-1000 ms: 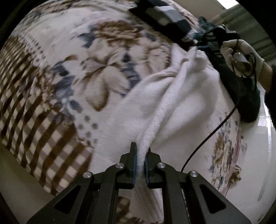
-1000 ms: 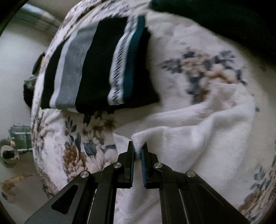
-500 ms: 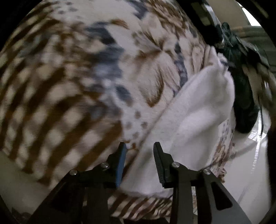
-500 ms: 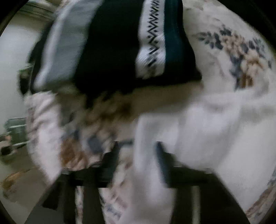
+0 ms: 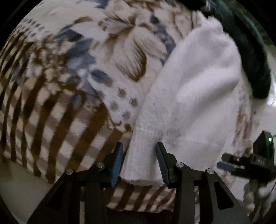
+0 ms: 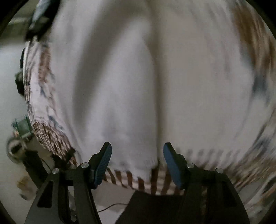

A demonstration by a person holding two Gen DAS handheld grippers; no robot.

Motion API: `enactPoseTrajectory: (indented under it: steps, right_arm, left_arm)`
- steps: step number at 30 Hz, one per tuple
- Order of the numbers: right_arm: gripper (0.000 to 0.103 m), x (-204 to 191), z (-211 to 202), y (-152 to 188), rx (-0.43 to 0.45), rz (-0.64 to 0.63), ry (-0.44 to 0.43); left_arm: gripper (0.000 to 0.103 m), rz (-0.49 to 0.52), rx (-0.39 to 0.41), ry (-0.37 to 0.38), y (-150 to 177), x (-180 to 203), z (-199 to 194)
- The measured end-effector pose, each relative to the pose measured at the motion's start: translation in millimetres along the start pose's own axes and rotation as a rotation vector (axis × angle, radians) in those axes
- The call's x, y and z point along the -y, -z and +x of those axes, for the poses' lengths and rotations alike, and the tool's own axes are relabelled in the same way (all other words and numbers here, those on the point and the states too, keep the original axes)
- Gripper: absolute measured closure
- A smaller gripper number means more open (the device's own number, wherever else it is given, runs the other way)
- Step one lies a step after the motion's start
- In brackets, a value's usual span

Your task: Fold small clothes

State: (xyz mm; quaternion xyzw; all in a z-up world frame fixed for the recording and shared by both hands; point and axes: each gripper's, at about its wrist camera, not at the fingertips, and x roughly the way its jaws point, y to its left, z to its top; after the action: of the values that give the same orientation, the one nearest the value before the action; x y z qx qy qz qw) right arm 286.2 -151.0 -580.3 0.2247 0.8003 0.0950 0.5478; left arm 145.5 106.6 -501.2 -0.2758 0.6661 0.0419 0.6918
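Note:
A white knitted garment lies flat on a floral and checked bedspread. Its ribbed hem points at my left gripper, which is open with the hem edge between the jaws, not clamped. In the right wrist view the same white garment fills the frame, blurred, with a crease down its middle. My right gripper is open just above the garment's near edge. The right gripper also shows at the right edge of the left wrist view.
A dark green garment lies beyond the white one at the far right. A dark striped folded piece sits at the top left of the right wrist view. The bedspread's near edge drops to a pale floor.
Both grippers have let go of the white garment and opened. The garment, held up a second ago, now lies flat on the bedspread, and both grippers have drawn back to its near edge.

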Motion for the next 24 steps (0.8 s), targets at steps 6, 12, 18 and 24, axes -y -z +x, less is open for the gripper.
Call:
enactPoseTrajectory:
  steps: [6,12,18,24]
  right_arm:
    - [0.096,29,25,35,0.161,0.042,-0.051]
    - [0.097,29,3,81,0.249,0.027,0.024]
    - [0.098,24,-14,106,0.245,0.016,0.046]
    - [0.100,15,31,113,0.189,0.051,0.097]
  left_arm:
    - [0.100,0.085,0.093,-0.078,3,22,-7]
    - [0.100,0.124,0.133,-0.092,9,27,-32]
    - [0.101,0.130,0.117,-0.071,2,14,-40]
    - [0.100,0.131,0.058,-0.093,-8,-8,-8]
